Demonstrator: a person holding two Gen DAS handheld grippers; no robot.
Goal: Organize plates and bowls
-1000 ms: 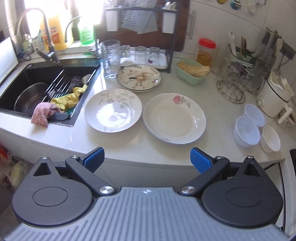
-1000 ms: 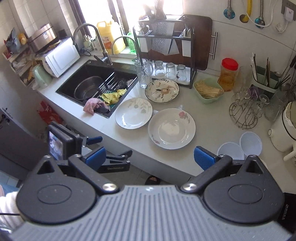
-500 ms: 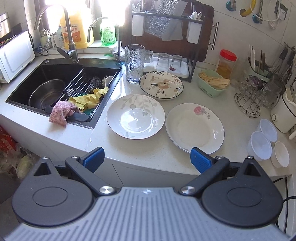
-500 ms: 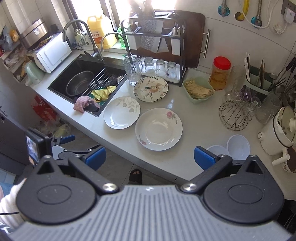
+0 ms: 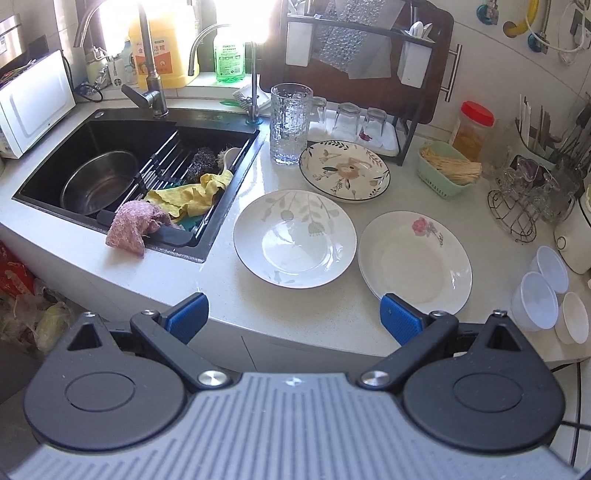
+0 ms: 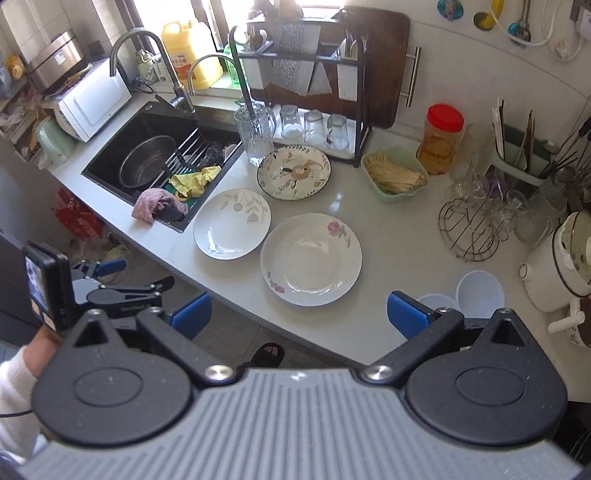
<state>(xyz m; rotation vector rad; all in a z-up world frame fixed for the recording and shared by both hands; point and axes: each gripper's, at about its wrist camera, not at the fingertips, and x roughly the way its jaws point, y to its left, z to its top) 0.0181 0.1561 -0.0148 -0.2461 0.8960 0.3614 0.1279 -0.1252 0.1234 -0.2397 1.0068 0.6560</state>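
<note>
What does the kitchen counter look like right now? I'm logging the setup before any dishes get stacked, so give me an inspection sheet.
Surface: pale stone counter, dry-looking.
Job's things: leaf-print plate, rose plate, dark-rimmed floral plate, all lying flat and separate; three small white bowls at the right.
Clutter: tall glass, green basket, red-lidded jar, cloths over the sink.
Grippers: left gripper and right gripper open, empty, short of the counter.
Cables: white cord on wall.
Surroundings: floor bags, a sandalled foot.

Three plates (image 5: 295, 239) lie on the counter (image 5: 229, 295) beside the sink (image 5: 122, 177).
</note>
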